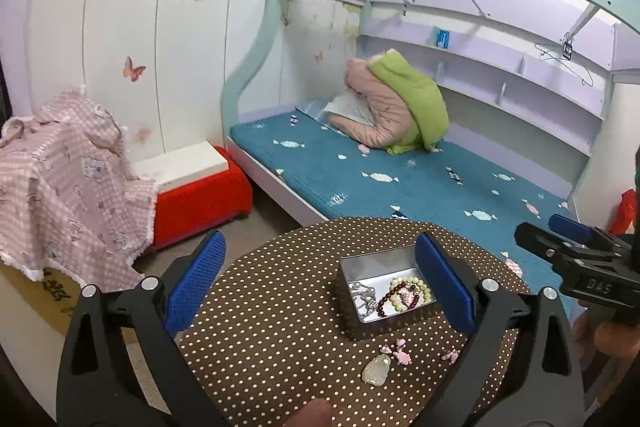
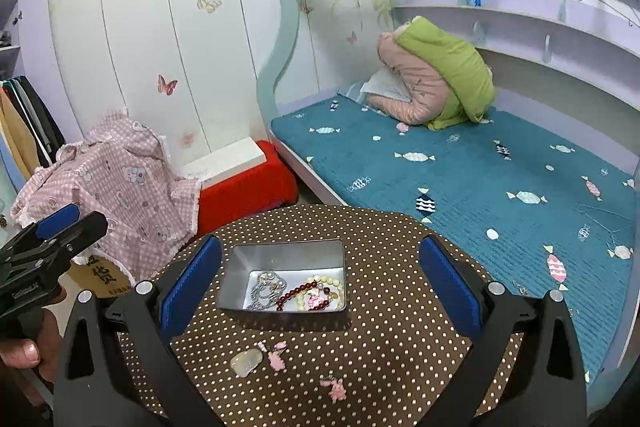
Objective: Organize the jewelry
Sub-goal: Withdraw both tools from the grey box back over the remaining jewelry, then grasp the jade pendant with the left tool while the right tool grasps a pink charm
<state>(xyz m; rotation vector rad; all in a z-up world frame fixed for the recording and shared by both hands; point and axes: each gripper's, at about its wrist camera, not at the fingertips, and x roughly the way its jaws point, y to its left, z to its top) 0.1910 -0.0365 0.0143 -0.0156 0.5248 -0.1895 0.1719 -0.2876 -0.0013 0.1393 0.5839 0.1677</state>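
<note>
A metal tin [image 1: 362, 263] [image 2: 280, 255] stands on the round brown polka-dot table [image 1: 280, 307] [image 2: 380, 307]. In it lie a silver chain [image 1: 362, 299] [image 2: 266, 287], a dark red bead bracelet [image 1: 390, 299] [image 2: 294, 297] and a cream bead bracelet [image 1: 418, 287] [image 2: 332, 285]. On the table in front of the tin lie a pale stone pendant [image 1: 376, 369] [image 2: 247, 362] and pink charms [image 1: 400, 353] [image 2: 276, 355], one apart [image 1: 450, 355] [image 2: 335, 389]. My left gripper [image 1: 320, 283] is open and empty above the table. My right gripper [image 2: 320, 291] is open and empty, framing the tin.
A bed with a blue candy-print cover [image 1: 400, 179] [image 2: 480, 195] lies behind the table, with a pink and green folded quilt [image 1: 400, 107] on it. A red stool [image 1: 200, 199] with a white box and a pink cloth [image 1: 60, 187] stand at the left.
</note>
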